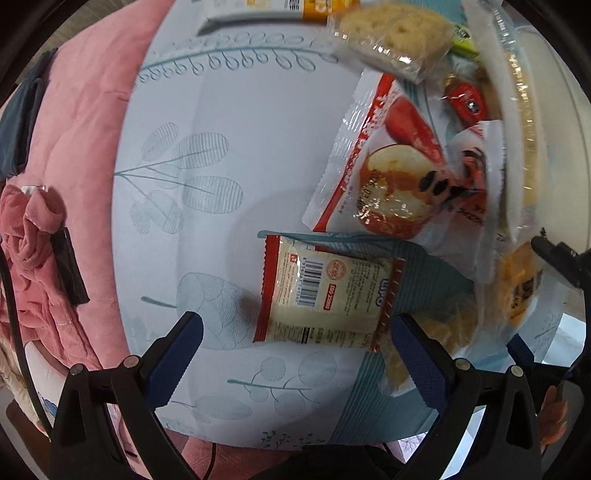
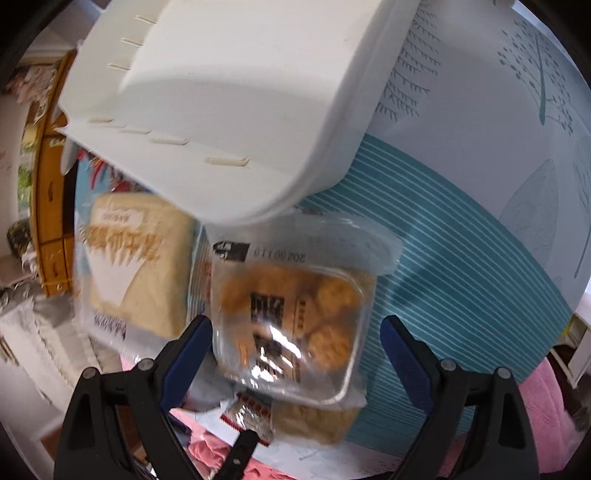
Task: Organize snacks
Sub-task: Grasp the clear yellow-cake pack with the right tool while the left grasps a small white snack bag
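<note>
In the left wrist view my left gripper is open just above the cloth. A small red-edged cracker packet lies between and slightly beyond its blue fingers, untouched. Behind it lies a white and red pastry bag, and a clear pack of pale biscuits sits further back. In the right wrist view my right gripper is open around a clear tub of golden biscuits, not closed on it. A wrapped bread slice lies to its left. A white plastic basket stands behind.
The snacks lie on a pale cloth with teal leaf prints and a teal striped patch. A pink quilt borders the cloth on the left. An orange and white box sits at the far edge. Wooden furniture stands beyond.
</note>
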### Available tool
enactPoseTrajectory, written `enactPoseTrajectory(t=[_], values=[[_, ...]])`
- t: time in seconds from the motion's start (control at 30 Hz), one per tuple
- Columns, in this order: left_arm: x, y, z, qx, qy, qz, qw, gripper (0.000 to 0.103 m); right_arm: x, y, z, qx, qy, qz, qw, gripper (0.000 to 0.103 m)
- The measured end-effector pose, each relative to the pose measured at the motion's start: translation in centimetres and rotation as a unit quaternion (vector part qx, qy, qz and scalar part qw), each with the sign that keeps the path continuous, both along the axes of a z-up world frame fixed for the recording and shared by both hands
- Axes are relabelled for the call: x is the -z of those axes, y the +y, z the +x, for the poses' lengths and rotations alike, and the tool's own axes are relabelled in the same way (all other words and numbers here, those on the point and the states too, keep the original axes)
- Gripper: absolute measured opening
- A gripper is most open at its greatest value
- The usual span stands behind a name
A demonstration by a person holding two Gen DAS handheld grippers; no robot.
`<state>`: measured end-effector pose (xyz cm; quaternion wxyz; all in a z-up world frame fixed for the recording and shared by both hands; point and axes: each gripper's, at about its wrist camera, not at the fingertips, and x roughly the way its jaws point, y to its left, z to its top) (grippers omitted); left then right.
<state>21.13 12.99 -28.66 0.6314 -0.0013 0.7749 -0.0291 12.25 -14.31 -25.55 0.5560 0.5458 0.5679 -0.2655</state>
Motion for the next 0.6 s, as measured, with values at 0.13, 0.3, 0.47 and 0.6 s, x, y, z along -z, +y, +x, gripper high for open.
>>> enactPoseTrajectory(t=[0.13,0.3,0.47,0.6], values=[[1.6,0.4,0.2,0.002,0.021,0.005,0.9998,0.096,0.8,0.0,1.5,0.009,0.015,-0.013,1.0,0.093],[2.8,1.0,0.5,-0.001,0.037,-0.013,0.9992,0.09,1.7,0.1,3.3,0.004,0.047,-0.031,0.998,0.089],[3.0,1.0,0.5,0.008,0.04,-0.043,0.9983,0.077,1.0,0.8,4.3,-0.005,0.05,-0.05,0.997,0.078],[2.8,1.4,0.3,0.017,0.039,-0.064,0.9971,0.057,0.7,1.0,3.4,0.009,0.057,-0.051,0.997,0.074]])
